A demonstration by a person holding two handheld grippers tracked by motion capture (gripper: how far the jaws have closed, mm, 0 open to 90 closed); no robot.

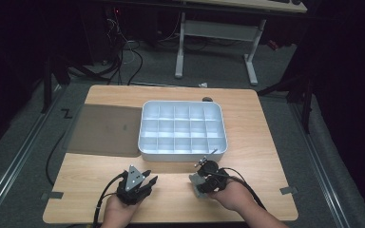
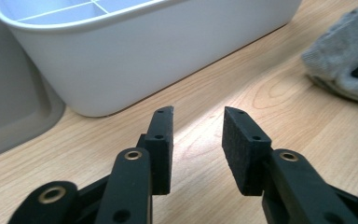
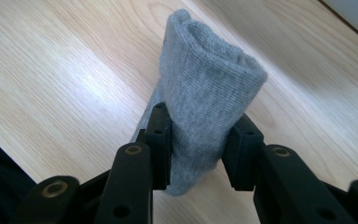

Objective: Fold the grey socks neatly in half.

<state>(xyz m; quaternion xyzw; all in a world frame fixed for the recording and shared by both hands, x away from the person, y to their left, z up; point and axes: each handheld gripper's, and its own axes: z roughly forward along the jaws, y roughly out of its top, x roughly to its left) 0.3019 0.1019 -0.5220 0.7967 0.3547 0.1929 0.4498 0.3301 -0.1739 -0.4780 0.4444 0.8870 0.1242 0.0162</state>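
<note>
1. Across the middle of the pic, the wooden table [image 1: 256,142]: pale grain, smooth, rounded corners. Biggest surface; all work sits on it.
2. Left of centre, a grey mat [image 1: 104,129]: flat, matte, thin, rectangular, touching the box's left side.
3. Centre, the white plastic box [image 1: 182,129]: glossy, rounded corners, thin dividers making a grid of small compartments. All compartments look bare as far as the high view shows, so nothing is sorted yet.
4. Right gripper [image 1: 200,179], near the table's front edge, just in front of the box: black jaws clamped on the grey sock [image 3: 205,107], pads pressing both sides. Grip looks firm.
5. Left gripper [image 1: 142,183], front-left, apart from the box: jaws spread, nothing between them, bare wood behind the pads [image 2: 240,154].
6. Sock itself: soft ribbed knit, rolled or folded into a stubby bundle w/ a rounded top, standing out past the jaws just above the table, beside the box's near wall but outside it.
7. Progress, as a judgement: early stage. Pick-up is done; carrying the sock over the rim & dropping it into a compartment is left. Which compartment, can't tell. Soft roll may unfurl or snag on a divider.
</note>
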